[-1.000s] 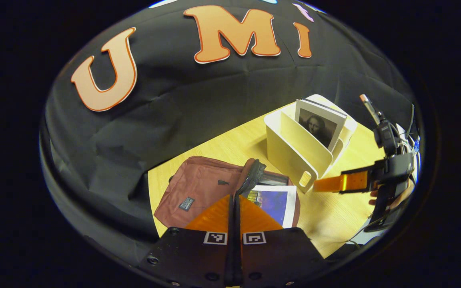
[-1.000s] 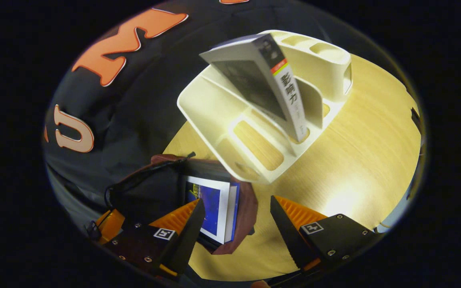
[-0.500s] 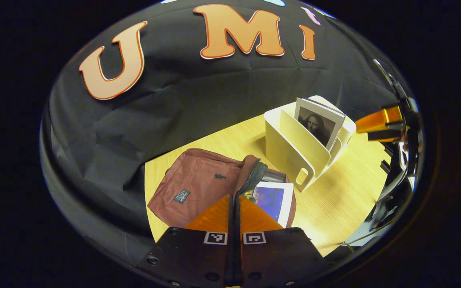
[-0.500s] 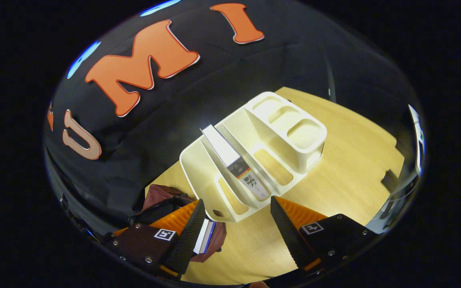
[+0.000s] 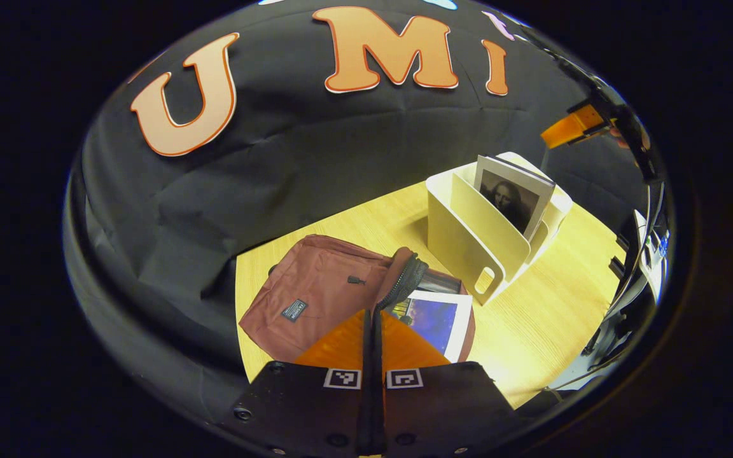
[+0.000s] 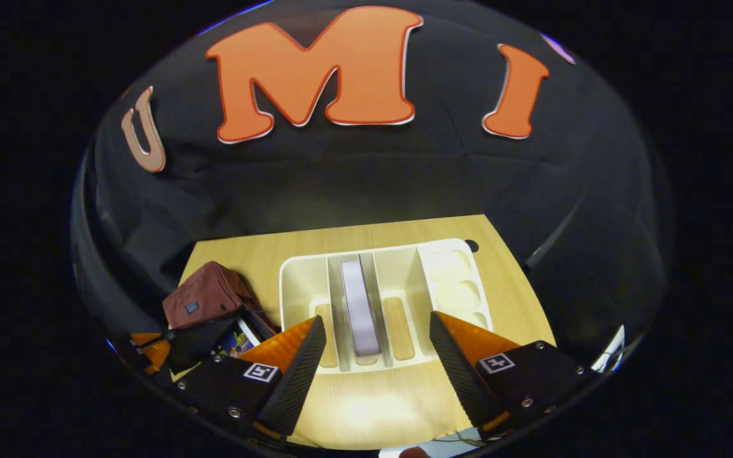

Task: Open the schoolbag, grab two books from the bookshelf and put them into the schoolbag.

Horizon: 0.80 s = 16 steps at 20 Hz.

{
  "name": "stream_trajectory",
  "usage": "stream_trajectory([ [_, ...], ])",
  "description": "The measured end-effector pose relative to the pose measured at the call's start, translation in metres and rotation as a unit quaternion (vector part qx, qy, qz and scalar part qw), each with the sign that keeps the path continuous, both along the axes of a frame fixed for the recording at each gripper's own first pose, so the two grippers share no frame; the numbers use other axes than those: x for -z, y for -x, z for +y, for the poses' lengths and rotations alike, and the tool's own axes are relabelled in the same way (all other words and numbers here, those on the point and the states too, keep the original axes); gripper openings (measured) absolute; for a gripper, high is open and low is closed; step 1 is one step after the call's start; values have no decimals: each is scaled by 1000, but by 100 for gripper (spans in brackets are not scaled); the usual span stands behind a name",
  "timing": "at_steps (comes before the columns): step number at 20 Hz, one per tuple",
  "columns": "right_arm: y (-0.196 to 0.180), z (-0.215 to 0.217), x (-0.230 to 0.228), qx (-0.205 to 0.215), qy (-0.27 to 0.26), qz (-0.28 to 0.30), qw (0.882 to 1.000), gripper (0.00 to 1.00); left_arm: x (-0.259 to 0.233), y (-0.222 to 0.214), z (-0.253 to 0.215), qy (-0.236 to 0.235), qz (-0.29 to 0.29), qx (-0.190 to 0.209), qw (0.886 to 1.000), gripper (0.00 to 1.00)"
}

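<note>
The right gripper hangs high over the shelf, jaws wide and empty, looking almost straight down. The second book stands on edge in a middle slot, its top edge running straight away from the camera and sitting right between the two fingers. So the book's long axis lies across the line of closing, which is what a pinch across its thickness wants; the move left, I'd say, is mostly a drop. In the left gripper view that book leans against a divider, and the right gripper shows up above it.

The left gripper is closed on the bag's zipper edge, holding the mouth open beside the shelf. The first book already lies inside. The right gripper is clearly the nearer one.
</note>
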State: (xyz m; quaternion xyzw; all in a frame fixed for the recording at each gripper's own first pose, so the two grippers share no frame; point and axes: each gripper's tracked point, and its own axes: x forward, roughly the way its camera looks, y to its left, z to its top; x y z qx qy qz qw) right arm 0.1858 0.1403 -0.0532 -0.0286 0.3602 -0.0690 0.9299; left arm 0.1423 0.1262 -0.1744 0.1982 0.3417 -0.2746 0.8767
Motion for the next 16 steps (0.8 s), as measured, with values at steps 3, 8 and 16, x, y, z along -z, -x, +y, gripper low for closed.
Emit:
stream_trajectory([
  [3, -27, 2, 19, -20, 7, 49, 999, 98, 0, -1, -3, -5, -1, -2, 1000, 1],
  [8, -55, -4, 72, -27, 18, 135, 990, 99, 2, -3, -5, -10, 4, -5, 1000, 0],
  [16, -70, -6, 122, -15, 4, 195, 981, 90, 8, -7, -7, -14, 12, -11, 1000, 1],
])
